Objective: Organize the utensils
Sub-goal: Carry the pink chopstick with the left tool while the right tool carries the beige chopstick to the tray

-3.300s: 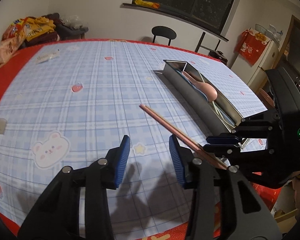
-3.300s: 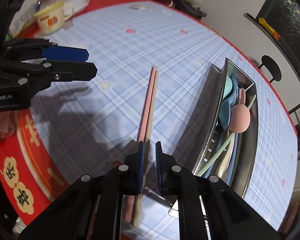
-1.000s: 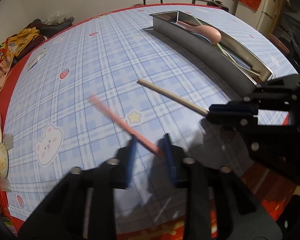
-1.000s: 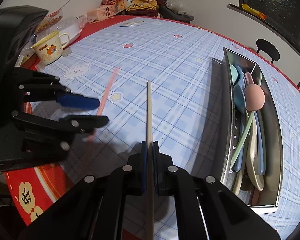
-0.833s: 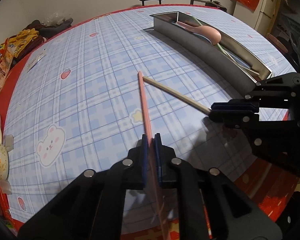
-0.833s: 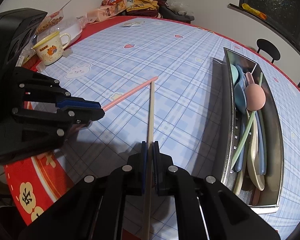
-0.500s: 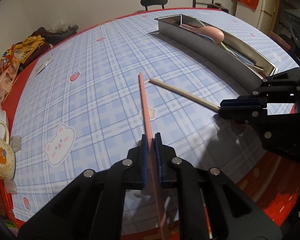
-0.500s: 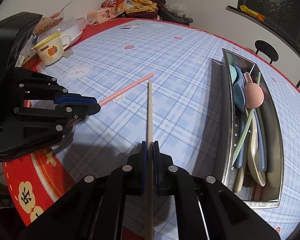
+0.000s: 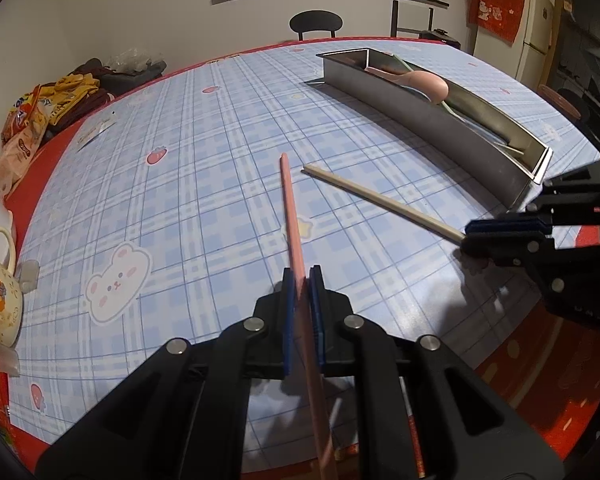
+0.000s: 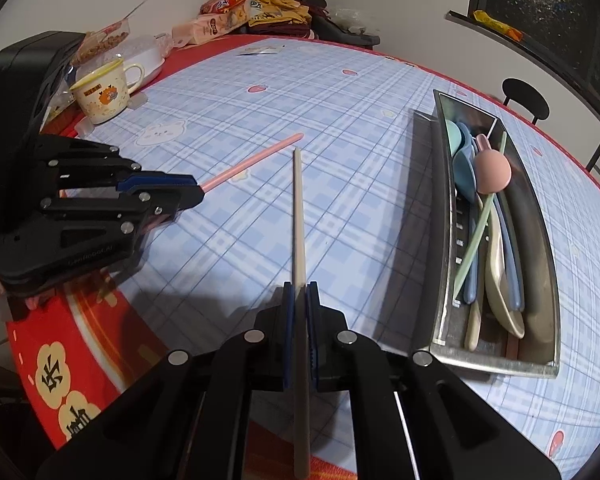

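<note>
Pink chopstick (image 9: pixel 292 227): clamped in your left gripper (image 9: pixel 300 292); long axis runs forward along the fingers, tip raised over the table (image 9: pixel 188 184).
Beige chopstick (image 10: pixel 298 216): pinched in your right gripper (image 10: pixel 300 300); axis likewise forward, its tip near the pink tip, the two apart.
Steel tray (image 10: pixel 443 208): beyond the chopsticks on your right, its long axis running away from you; already holds spoons (image 10: pixel 495 168) and a green chopstick (image 10: pixel 475 232).
Progress: by your view, both chopsticks lifted, neither yet stowed; carrying each to the tray remains.
</note>
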`<action>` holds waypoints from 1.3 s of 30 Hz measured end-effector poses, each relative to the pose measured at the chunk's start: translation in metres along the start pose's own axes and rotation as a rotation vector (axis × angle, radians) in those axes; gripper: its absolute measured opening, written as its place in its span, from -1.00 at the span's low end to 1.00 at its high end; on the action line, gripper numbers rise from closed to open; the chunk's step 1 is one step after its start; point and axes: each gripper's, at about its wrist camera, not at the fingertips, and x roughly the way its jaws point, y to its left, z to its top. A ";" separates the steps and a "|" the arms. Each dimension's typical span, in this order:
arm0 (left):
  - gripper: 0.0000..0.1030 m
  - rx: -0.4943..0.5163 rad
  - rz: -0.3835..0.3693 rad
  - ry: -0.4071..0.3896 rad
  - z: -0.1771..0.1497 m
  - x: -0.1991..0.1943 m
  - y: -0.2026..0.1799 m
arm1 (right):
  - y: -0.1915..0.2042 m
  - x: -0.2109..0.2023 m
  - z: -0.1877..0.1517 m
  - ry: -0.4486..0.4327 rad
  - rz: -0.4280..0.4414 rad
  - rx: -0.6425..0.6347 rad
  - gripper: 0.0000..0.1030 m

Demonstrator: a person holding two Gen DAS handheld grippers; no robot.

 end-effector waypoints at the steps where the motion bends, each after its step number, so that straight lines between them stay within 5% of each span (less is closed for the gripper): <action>1: -0.76 -0.001 -0.001 -0.001 0.000 0.000 0.000 | 0.000 -0.001 -0.002 -0.004 0.004 0.004 -0.85; 15: -0.80 -0.044 -0.007 -0.030 -0.004 -0.006 0.009 | 0.001 -0.003 -0.006 -0.049 -0.004 -0.001 -0.87; 25: -0.80 -0.324 -0.146 -0.231 -0.022 -0.040 0.060 | -0.022 -0.033 -0.020 -0.205 0.082 0.116 -0.87; 35: -0.80 -0.418 -0.288 -0.238 -0.003 -0.048 0.065 | -0.059 -0.054 -0.021 -0.280 0.188 0.290 -0.87; 39: -0.80 -0.457 -0.368 -0.268 0.025 -0.051 0.051 | -0.088 -0.071 -0.019 -0.327 0.166 0.351 -0.87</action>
